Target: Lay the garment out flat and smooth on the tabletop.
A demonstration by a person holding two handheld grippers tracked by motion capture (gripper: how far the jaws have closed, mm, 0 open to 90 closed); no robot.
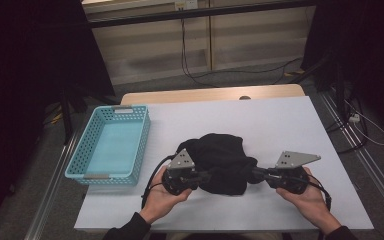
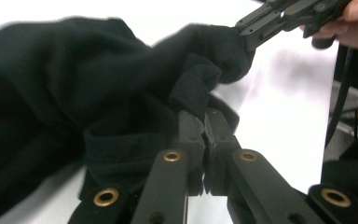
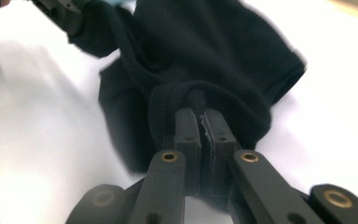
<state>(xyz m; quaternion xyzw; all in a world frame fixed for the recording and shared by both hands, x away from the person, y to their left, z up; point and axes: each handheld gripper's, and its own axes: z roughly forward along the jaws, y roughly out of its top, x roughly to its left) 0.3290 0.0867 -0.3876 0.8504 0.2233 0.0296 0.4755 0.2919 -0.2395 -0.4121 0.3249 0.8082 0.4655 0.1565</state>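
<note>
A crumpled black cloth garment (image 1: 219, 159) lies in the middle of the white table (image 1: 280, 125). My left gripper (image 1: 203, 176) is shut on the cloth's near left edge; in the left gripper view its jaws pinch a fold of the black cloth (image 2: 193, 88). On the near right, my right gripper (image 1: 258, 174) is shut on the hem, and the right gripper view shows its jaws clamped on the thick hem of the black cloth (image 3: 186, 91). Both grippers face each other, with the cloth bunched between them. The right gripper (image 2: 249, 35) appears at the top of the left gripper view.
A light blue perforated basket (image 1: 111, 145) stands at the table's left side. Beyond the far table edge are cables on the floor and dark stands at both sides. White table surface spreads behind and to the right of the cloth.
</note>
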